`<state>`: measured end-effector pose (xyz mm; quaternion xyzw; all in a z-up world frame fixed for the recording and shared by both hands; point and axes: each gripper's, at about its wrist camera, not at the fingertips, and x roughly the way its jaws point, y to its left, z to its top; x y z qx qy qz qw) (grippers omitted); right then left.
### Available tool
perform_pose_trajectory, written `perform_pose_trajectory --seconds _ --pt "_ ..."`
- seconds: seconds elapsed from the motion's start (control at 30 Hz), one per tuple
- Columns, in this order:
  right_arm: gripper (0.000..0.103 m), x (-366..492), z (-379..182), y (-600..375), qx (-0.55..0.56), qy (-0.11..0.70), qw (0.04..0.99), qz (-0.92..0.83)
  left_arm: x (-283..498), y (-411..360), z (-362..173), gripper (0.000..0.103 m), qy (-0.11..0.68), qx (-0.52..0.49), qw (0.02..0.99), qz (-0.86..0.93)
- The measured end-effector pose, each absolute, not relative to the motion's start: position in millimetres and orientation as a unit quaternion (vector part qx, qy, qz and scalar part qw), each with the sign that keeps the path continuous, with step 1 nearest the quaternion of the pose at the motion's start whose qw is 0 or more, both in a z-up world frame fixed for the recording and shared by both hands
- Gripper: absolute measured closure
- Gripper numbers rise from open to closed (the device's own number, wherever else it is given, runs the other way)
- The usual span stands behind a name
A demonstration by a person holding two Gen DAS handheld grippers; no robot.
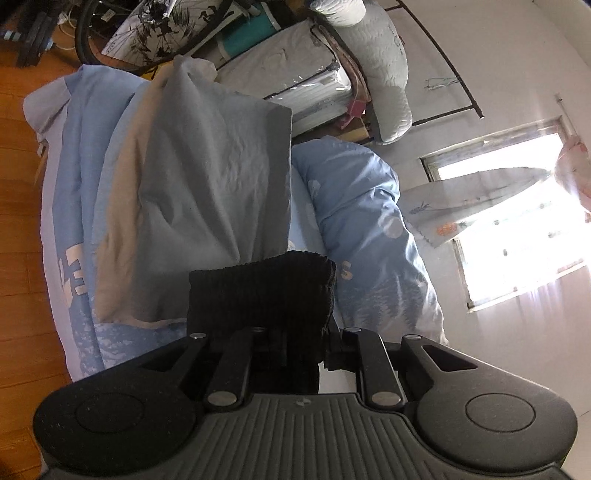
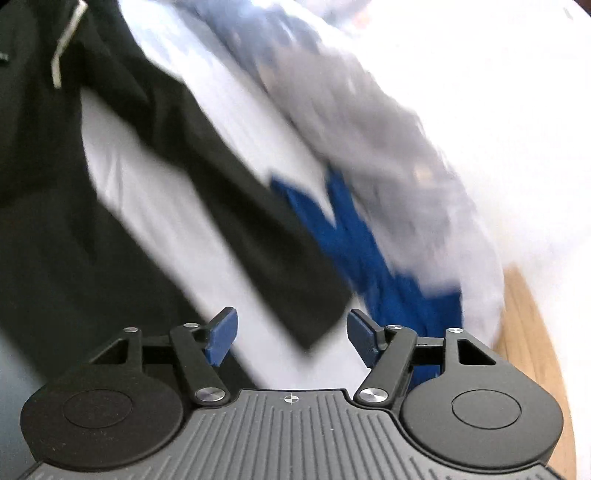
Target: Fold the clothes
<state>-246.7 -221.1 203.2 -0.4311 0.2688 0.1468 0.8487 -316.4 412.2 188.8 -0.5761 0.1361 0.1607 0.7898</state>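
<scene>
My left gripper [image 1: 284, 332] is shut on the black ribbed cuff [image 1: 262, 288] of a dark garment and holds it up above the bed; the cuff hides the fingertips. In the right wrist view the black garment [image 2: 74, 206] with a white stripe [image 2: 61, 51] lies over the pale bed sheet [image 2: 155, 192], one sleeve [image 2: 236, 221] running down toward my right gripper [image 2: 291, 339]. That gripper is open and empty, its blue pads [image 2: 221, 339] apart just above the sleeve's end. The view is motion-blurred.
A grey pillow [image 1: 207, 192] lies on the blue bedding [image 1: 362, 221], with a blue duvet beside it. Stacked bedding [image 1: 295, 77] and a bicycle wheel [image 1: 147, 29] stand beyond. Wood floor [image 1: 18, 206] lies left. A blue cloth [image 2: 369, 266] and grey cloth [image 2: 362, 140] lie right.
</scene>
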Motion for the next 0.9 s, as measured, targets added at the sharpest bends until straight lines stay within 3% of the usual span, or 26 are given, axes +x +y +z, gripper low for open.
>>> perform_pose_trajectory --seconds 0.17,0.23,0.57,0.6,0.63,0.67,0.7,0.9 --pt "0.037 -170 119 -144 -0.491 0.24 0.816 0.19 -319 412 184 0.083 0.136 -0.585 0.781 0.17" --pt "0.052 -139 89 -130 -0.495 0.257 0.805 0.201 -320 411 184 0.083 0.135 -0.587 0.779 0.172" --pt "0.057 -70 29 -120 -0.556 0.282 0.743 0.241 -327 409 176 0.083 0.136 -0.596 0.765 0.203" --pt "0.066 -65 25 -119 -0.562 0.285 0.737 0.246 -327 410 174 0.083 0.137 -0.597 0.763 0.206" --pt "0.083 -63 20 -118 -0.57 0.286 0.726 0.255 -328 410 174 0.083 0.138 -0.597 0.762 0.209" --pt "0.093 -65 15 -118 -0.587 0.284 0.71 0.265 -328 410 173 0.083 0.138 -0.598 0.761 0.212" --pt "0.098 -68 12 -118 -0.597 0.284 0.699 0.272 -329 411 172 0.083 0.138 -0.599 0.759 0.214" --pt "0.101 -89 36 -135 -0.593 0.292 0.69 0.293 -329 414 171 0.083 0.134 -0.611 0.752 0.21"
